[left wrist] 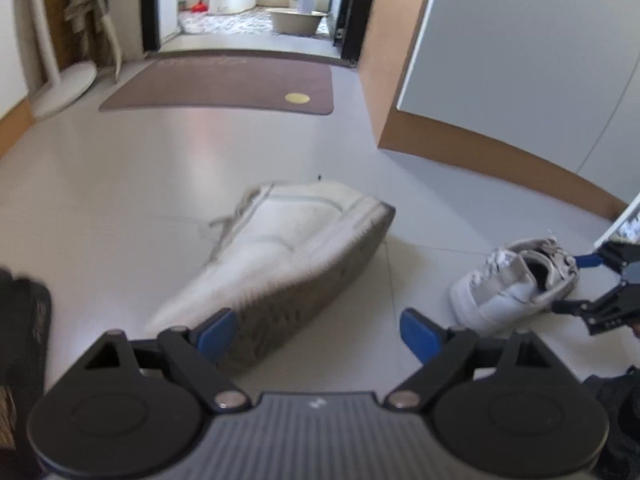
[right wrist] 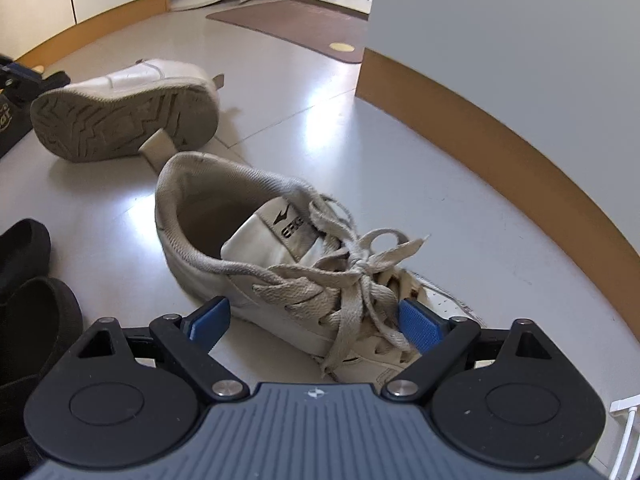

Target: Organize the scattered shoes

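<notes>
A white sneaker [left wrist: 288, 252] lies tipped on its side on the pale floor, sole toward me; it also shows in the right wrist view [right wrist: 132, 108] at upper left. My left gripper [left wrist: 318, 336] is open, its left pad close to the sole's near end. A second white sneaker [right wrist: 288, 264] stands upright with its laces tied; it also shows in the left wrist view [left wrist: 516, 284] at right. My right gripper [right wrist: 316, 324] is open around its laced front; it shows in the left wrist view [left wrist: 588, 284], open at that shoe's heel side.
Black shoes [right wrist: 28, 300] lie at the left edge of the right wrist view. A brown doormat [left wrist: 224, 84] lies before a bathroom doorway. A wall corner with an orange skirting board [left wrist: 480, 148] runs along the right. A fan base [left wrist: 64, 88] stands at far left.
</notes>
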The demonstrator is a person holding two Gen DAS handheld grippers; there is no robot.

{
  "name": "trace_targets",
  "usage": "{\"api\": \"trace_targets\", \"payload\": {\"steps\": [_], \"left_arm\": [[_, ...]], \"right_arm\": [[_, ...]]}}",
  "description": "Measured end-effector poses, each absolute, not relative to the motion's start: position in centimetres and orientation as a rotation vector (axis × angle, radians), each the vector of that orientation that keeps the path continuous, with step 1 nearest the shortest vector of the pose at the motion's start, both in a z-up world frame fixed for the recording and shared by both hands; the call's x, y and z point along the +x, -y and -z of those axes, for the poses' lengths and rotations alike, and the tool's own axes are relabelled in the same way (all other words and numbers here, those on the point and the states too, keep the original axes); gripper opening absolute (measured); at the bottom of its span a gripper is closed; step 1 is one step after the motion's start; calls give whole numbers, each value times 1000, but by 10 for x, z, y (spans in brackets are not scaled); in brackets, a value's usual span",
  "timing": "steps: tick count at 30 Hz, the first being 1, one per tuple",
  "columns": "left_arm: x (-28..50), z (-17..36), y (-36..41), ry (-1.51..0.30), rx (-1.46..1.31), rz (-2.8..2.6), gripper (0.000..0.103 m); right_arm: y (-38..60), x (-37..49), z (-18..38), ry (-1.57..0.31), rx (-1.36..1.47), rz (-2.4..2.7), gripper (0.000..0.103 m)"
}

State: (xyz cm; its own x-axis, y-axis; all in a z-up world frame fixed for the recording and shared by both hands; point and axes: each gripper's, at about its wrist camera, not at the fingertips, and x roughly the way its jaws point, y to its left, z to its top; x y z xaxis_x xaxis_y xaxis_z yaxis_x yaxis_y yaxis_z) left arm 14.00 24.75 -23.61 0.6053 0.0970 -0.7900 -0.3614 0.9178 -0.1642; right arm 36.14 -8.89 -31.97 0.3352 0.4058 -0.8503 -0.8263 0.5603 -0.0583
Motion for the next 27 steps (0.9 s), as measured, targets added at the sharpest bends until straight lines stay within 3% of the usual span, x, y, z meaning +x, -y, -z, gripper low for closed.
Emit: {"api": "trace_targets", "payload": {"steps": [9, 14, 16, 17, 19, 20, 21, 27], "left_arm": [[137, 253, -263, -902, -407, -329, 90], [142, 256, -252, -917, -379, -294, 90], [144, 257, -249, -923, -370, -285, 90], [145, 258, -249, -923, -369, -284, 90], [145, 259, -250, -923, -371, -284, 90], [145, 259, -250, -922, -371, -285, 90], [145, 260, -250, -921, -371, -286, 90], [144, 263, -250, -926, -379, -290, 90]], "right_arm": [[82, 358, 310, -957, -502, -828, 44], [78, 358, 305, -1007, -437, -849, 32], [77, 360, 300, -1038, -378, -882, 31], [77, 360, 298, -1046, -364, -894, 32], [75, 359, 294, -1034, -391, -897, 53], [74, 357, 293, -1017, -419, -879, 80], [73, 356, 292, -1000, -446, -860, 98], [68, 359, 309, -1038, -464, -802, 100]]}}
